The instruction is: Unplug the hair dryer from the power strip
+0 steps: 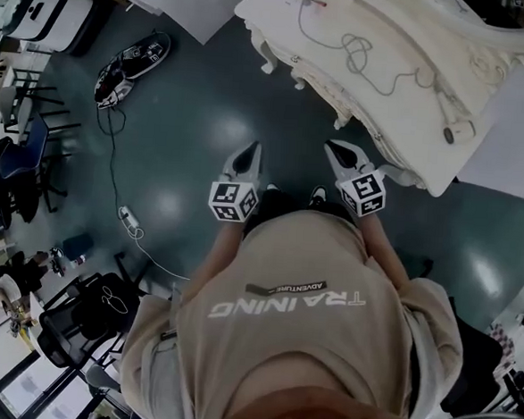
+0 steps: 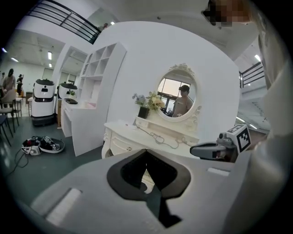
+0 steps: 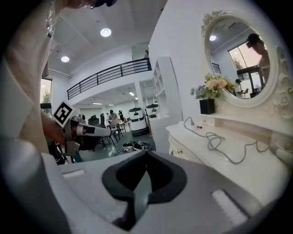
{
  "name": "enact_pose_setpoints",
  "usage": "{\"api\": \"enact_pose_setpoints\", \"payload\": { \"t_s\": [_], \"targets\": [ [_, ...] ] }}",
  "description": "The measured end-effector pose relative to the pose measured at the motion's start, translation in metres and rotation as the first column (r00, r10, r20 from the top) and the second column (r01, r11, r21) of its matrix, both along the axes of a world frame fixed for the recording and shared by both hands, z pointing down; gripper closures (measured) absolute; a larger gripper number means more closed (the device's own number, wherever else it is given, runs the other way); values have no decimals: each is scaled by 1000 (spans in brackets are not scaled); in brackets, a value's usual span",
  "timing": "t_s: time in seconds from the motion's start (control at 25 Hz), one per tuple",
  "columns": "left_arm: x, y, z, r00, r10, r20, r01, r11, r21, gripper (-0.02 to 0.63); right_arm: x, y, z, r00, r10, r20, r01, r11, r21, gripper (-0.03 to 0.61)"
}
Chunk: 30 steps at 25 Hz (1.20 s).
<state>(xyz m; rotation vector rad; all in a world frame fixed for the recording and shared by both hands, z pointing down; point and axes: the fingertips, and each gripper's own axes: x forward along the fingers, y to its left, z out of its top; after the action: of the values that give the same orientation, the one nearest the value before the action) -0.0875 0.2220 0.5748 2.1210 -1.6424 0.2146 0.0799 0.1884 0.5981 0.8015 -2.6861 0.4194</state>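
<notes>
A cream dressing table stands ahead of me. On it a grey cord runs in loops from a white power strip by the mirror to the hair dryer near the table's right end. In the right gripper view the dryer only shows at the frame's edge. My left gripper and right gripper hover side by side over the floor, short of the table's front. Both are shut with nothing between the pads. The cord also lies on the tabletop in the left gripper view.
An oval mirror and a flower vase stand at the table's back. White shelves and white service robots are to the left. A dark item and a floor cable with a socket lie left.
</notes>
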Motion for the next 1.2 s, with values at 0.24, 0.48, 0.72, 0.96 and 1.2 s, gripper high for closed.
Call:
{"api": "enact_pose_setpoints", "payload": {
  "t_s": [0.24, 0.48, 0.72, 0.96, 1.2],
  "targets": [
    [-75, -37, 10, 1000, 8, 1, -8, 1000, 10, 611, -57, -31, -6, 994, 113, -14, -113, 993, -18, 574],
    [-156, -90, 8, 988, 142, 58, -145, 988, 60, 611, -129, -66, -29, 982, 190, 11, -190, 981, 37, 574],
    [-200, -128, 10, 990, 140, 31, -142, 988, 57, 611, -168, -73, -27, 984, 179, -25, -179, 984, 1, 574],
    [-181, -168, 22, 982, 191, -3, -191, 980, 53, 611, -155, -141, -21, 954, 298, 31, -299, 954, 37, 574],
    [-200, -220, 14, 984, 158, 77, -164, 984, 76, 612, -160, -217, -7, 947, 313, 72, -317, 946, 62, 574]
  ]
}}
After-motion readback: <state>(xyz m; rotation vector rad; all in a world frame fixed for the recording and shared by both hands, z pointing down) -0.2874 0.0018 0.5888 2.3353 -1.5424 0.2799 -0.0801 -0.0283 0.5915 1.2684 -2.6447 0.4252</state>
